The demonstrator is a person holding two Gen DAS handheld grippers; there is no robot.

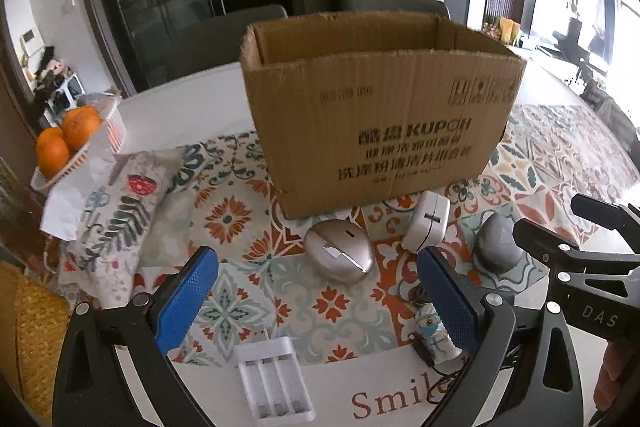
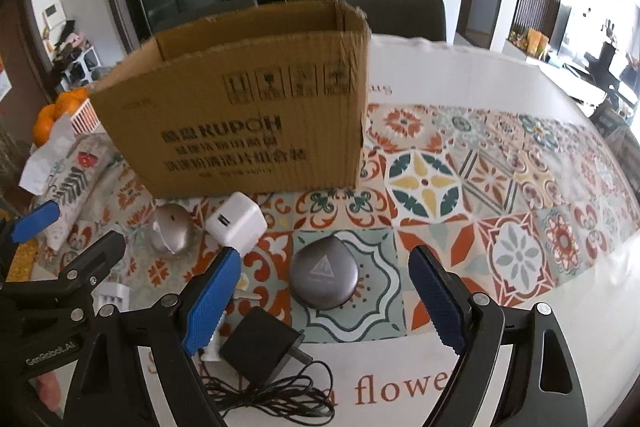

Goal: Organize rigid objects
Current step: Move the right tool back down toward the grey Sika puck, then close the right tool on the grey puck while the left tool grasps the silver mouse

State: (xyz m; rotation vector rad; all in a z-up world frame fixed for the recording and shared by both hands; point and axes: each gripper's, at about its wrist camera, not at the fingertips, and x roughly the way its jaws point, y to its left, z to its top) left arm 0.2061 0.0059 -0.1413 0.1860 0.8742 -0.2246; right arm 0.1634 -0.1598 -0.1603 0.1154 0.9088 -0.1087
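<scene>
Left wrist view: left claw [image 1: 316, 291] released, nothing between its blue pads; open brown cardboard box [image 1: 380, 115] stands on the table [image 1: 192, 107], its inside hidden; champagne oval case [image 1: 339, 251], white three-slot battery charger [image 1: 274, 383] and small figurine [image 1: 434, 335] lie in front of it, unsorted. Right wrist view: right claw [image 2: 324, 291] released, above the grey rounded case [image 2: 323, 273]; white cube plug [image 2: 236, 223] and black adapter with cord [image 2: 260, 343] nearby. Sorting apparently not begun. Patterned tile-print cloth; dining room behind.
</scene>
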